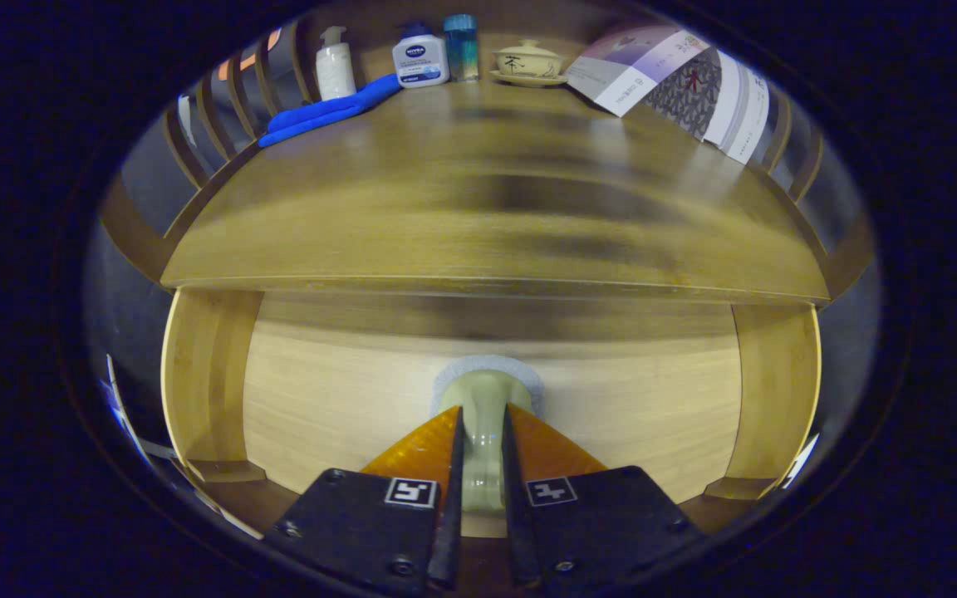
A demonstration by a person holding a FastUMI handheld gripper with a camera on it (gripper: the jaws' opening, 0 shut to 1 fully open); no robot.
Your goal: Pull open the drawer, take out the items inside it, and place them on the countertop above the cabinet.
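A pale wooden drawer front [611, 399] fills the cabinet below the countertop [487, 199]. A light green knob [483, 407] on a grey round pad sticks out from the drawer's middle. My gripper [483, 423] is shut on the knob, one finger pressing each side of it. The drawer front sits flush between the cabinet's side posts, so the inside is hidden.
At the back of the countertop stand a white pump bottle [335, 71], a white lotion bottle [419, 58], a blue bottle [461, 46] and a lidded tea bowl on a saucer [528, 62]. A blue cloth [325, 112] lies at back left, folded leaflets [678, 79] at back right.
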